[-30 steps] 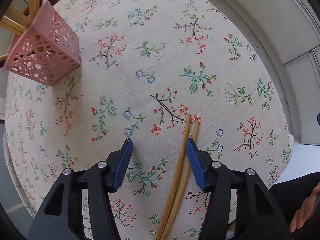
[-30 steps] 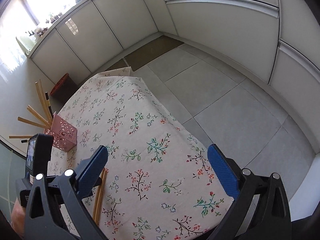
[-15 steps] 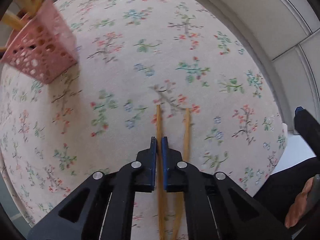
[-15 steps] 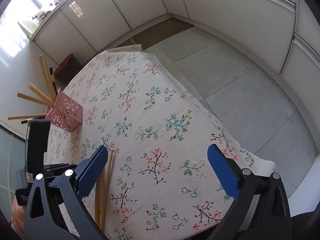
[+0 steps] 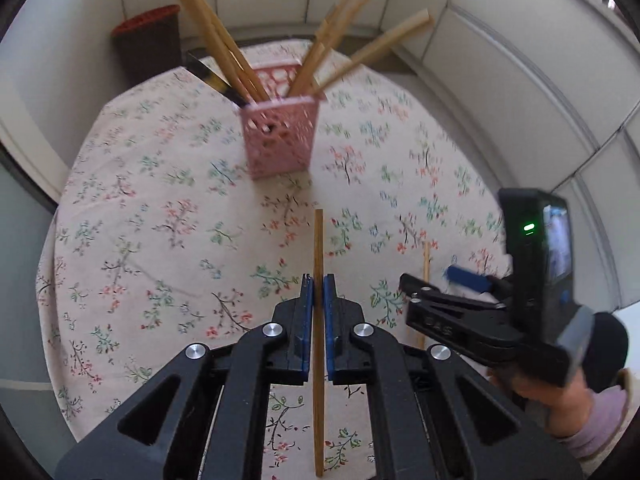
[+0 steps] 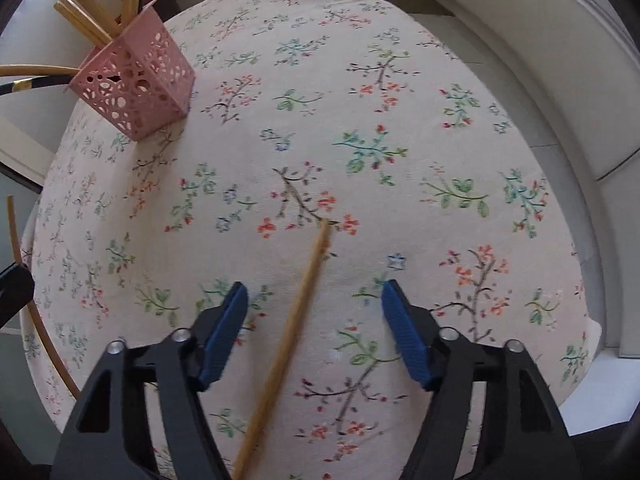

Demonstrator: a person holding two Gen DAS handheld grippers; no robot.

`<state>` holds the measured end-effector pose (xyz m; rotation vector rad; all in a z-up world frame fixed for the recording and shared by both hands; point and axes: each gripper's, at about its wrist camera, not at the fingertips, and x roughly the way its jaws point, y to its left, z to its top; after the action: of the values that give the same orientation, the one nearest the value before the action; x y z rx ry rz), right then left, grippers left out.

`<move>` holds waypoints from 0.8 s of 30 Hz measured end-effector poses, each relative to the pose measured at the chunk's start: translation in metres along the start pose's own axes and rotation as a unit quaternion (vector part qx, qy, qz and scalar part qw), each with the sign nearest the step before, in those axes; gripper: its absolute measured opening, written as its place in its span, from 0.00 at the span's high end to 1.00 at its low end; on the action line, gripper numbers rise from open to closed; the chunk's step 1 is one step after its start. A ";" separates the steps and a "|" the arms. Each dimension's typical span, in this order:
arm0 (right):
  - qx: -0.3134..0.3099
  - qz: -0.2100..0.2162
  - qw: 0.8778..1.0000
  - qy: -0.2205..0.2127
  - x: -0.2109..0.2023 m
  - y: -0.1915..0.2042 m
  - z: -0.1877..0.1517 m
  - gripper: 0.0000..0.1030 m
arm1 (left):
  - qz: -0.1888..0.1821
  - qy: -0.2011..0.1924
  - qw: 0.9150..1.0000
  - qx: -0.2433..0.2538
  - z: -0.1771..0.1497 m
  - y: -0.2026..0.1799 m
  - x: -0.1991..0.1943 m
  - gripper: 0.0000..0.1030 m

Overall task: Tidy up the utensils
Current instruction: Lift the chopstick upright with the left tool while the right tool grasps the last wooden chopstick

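Note:
My left gripper (image 5: 318,294) is shut on a wooden chopstick (image 5: 318,240) and holds it above the floral tablecloth (image 5: 160,240), its tip toward the pink perforated basket (image 5: 280,136). That basket has several chopsticks leaning in it. A second chopstick (image 6: 298,312) lies on the cloth between the blue pads (image 6: 224,336) of my right gripper (image 6: 314,320), whose jaws are closing and do not touch it. In the left wrist view, the right gripper (image 5: 426,276) sits low at the right over that chopstick (image 5: 426,254). The basket (image 6: 136,80) stands far left in the right wrist view.
The round table's edge falls off close on the right (image 6: 592,320). A dark bin with a red rim (image 5: 148,40) stands on the floor behind the table, with white cabinets (image 5: 500,60) around. A person's hand and sleeve (image 5: 580,412) show at the lower right.
My left gripper shut on one of the two chopsticks, lifted it and swung toward the basket. My right gripper dropped over the other chopstick and its jaws narrowed.

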<state>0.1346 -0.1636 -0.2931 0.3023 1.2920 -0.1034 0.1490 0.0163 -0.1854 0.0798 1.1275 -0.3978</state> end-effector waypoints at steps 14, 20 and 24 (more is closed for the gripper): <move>0.030 0.153 0.982 -0.110 -0.069 -0.025 0.008 0.95 | -0.031 -0.103 0.993 -0.040 0.004 0.012 -0.065 0.95; -0.008 0.202 0.960 -0.191 -0.137 -0.040 -0.009 0.95 | -0.037 -0.142 0.988 -0.055 -0.004 0.006 -0.084 0.95; -0.042 0.206 0.948 -0.237 -0.175 -0.040 -0.023 0.95 | -0.044 -0.185 0.981 -0.046 -0.010 -0.008 -0.111 0.95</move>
<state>0.0555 -0.2118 -0.1376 0.4379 0.7337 0.2249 0.0963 0.0414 -0.0897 -0.1218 0.7824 -0.4184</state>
